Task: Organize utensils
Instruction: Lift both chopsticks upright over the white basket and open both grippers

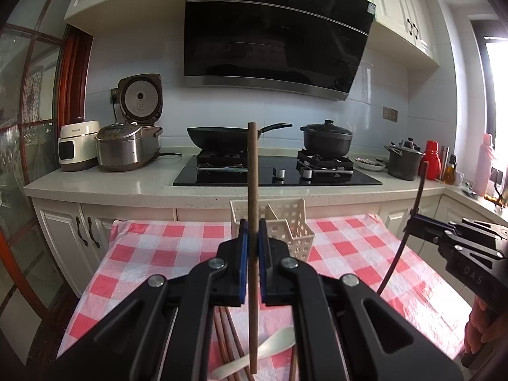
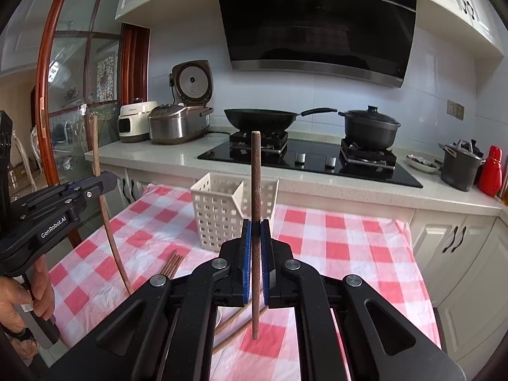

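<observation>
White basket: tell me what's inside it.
In the right wrist view, the white basket shows a slanted divider and no utensils above the rim. Its perforated walls and the held chopstick hide its floor.

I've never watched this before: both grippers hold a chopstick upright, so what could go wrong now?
1. The left gripper and right gripper each pinch one thin chopstick mid-shaft; either might pivot or slip.
2. The white basket looks light; a poke could tip it.
3. A long lower end could snag the loose chopsticks.

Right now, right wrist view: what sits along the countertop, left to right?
White appliance → open rice cooker → black wok → lidded black pot → small plate → dark lidded pot → red bottle.
</observation>
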Available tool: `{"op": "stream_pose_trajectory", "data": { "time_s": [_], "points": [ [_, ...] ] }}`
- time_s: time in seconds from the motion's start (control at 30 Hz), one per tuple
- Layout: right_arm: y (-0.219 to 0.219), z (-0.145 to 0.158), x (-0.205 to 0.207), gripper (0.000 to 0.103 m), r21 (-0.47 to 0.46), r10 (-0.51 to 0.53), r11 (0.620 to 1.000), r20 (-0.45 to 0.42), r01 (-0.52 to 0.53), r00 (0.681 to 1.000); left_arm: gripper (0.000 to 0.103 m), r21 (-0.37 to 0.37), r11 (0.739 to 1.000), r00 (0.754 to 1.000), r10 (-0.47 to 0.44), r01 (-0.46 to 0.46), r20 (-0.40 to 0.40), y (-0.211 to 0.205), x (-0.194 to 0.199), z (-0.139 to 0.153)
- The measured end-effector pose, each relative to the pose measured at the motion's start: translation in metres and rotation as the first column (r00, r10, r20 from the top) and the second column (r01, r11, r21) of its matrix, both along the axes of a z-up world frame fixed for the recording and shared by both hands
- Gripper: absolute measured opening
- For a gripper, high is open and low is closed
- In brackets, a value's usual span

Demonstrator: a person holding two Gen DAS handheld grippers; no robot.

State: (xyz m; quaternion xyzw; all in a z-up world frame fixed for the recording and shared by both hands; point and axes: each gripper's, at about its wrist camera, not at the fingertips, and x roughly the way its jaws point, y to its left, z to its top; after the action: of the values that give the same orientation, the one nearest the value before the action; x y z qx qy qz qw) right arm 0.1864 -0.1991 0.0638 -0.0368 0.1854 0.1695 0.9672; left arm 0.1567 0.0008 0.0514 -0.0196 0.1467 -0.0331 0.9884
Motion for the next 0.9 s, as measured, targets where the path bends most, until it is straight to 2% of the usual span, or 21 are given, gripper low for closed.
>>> {"op": "stream_pose_trajectory", "data": {
  "time_s": [0.2,0.4,0.57,0.73,0.9],
  "points": [
    [0.008,0.022,0.028,0.006,0.026,0.018,0.999,0.054,-0.02,0.998,0.006,0.001,1.0,0.999,0.0,0.0,0.038,0.001,0.031,0.017],
    [0.012,0.054,0.077,0.006,0.073,0.03,0.997,0.098,-0.037,0.995,0.006,0.007,1.0,0.995,-0.014,0.014,0.1,0.0,0.074,0.053],
    [0.025,0.07,0.122,0.006,0.082,0.027,0.996,0.131,-0.038,0.991,0.006,-0.032,0.999,0.99,-0.005,0.009,0.142,0.005,0.122,0.085],
    [0.033,0.064,0.165,0.006,0.106,0.031,0.994,0.093,-0.041,0.995,0.006,-0.055,0.998,0.986,0.022,-0.013,0.165,0.008,0.169,0.094],
    [0.041,0.033,0.192,0.006,0.102,0.055,0.993,0.028,-0.058,0.998,0.006,-0.08,0.996,0.992,0.037,-0.027,0.124,0.014,0.208,0.064]
  ]
}}
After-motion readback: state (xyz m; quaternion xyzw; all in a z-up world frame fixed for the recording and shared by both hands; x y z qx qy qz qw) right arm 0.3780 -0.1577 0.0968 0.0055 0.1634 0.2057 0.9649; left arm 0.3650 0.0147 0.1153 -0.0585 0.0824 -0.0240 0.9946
